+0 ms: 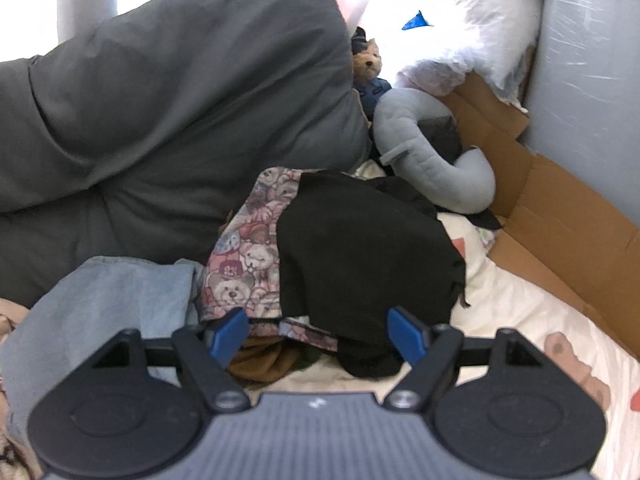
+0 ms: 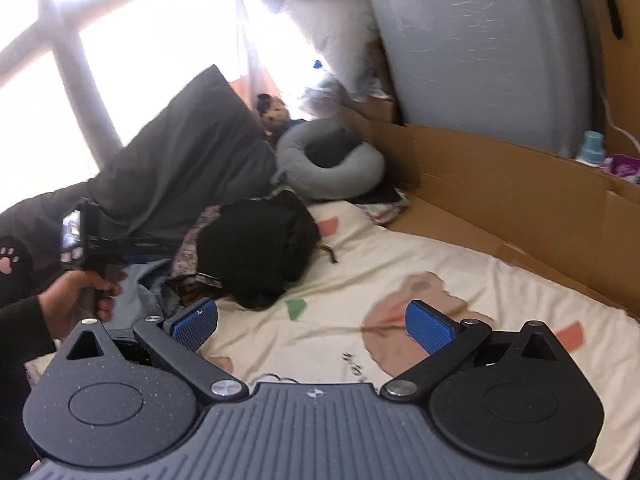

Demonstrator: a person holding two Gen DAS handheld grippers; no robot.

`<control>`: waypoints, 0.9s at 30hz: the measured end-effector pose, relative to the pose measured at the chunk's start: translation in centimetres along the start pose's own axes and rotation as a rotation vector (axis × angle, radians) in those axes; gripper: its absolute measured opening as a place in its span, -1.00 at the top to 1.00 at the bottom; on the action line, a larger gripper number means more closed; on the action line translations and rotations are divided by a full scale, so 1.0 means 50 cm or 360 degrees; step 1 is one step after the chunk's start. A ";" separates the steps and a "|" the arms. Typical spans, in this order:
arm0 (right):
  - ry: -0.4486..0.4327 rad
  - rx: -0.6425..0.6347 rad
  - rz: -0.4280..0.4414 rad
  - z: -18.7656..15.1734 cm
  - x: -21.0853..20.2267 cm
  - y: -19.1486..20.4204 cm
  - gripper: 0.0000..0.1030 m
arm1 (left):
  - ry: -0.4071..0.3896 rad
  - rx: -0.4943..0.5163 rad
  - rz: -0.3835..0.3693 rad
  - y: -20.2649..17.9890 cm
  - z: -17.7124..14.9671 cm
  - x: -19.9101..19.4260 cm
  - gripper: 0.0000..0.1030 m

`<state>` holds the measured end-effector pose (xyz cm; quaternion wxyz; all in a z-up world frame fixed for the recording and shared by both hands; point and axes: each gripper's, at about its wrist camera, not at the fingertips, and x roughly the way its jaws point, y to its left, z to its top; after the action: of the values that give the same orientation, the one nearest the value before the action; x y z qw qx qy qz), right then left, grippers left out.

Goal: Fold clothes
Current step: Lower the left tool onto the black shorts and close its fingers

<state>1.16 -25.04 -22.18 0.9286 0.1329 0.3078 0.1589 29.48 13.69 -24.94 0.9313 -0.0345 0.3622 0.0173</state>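
Note:
A heap of clothes lies on the cream printed bedsheet (image 2: 400,264): a black garment (image 1: 360,248) on top, a teddy-bear print fabric (image 1: 244,256) under it, light blue denim (image 1: 116,300) to the left and a brown piece (image 1: 264,364) below. My left gripper (image 1: 318,334) hovers open just in front of the heap, the blue pads (image 1: 232,332) on either side of the black garment's lower edge, not pressing it. In the right wrist view the heap's black garment (image 2: 256,248) lies ahead to the left. My right gripper (image 2: 314,330) stands open above bare sheet, holding nothing.
A big dark grey pillow (image 1: 160,112) leans behind the heap. A grey neck pillow (image 1: 436,152), a teddy bear (image 1: 370,64) and a white pillow (image 1: 472,28) sit farther back. Flattened cardboard (image 2: 500,208) lines the right side. A person's hand (image 2: 76,300) holds the left tool.

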 end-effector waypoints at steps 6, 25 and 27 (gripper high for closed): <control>0.0039 0.0024 0.0094 -0.019 0.055 0.003 -1.00 | -0.0034 0.0026 0.0041 0.018 -0.028 0.070 -0.40; 0.0280 0.0030 0.0035 -0.091 0.126 0.009 -1.00 | -0.0017 0.0400 0.0251 0.022 -0.059 0.206 -0.12; 0.0302 0.0050 0.0025 -0.093 0.131 0.005 -1.00 | -0.0021 0.0452 0.0272 0.020 -0.063 0.216 -0.18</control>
<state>3.22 -21.67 -29.17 0.8918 0.1342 0.3959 0.1732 35.26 14.55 -34.59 0.9243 0.1286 0.3564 0.0452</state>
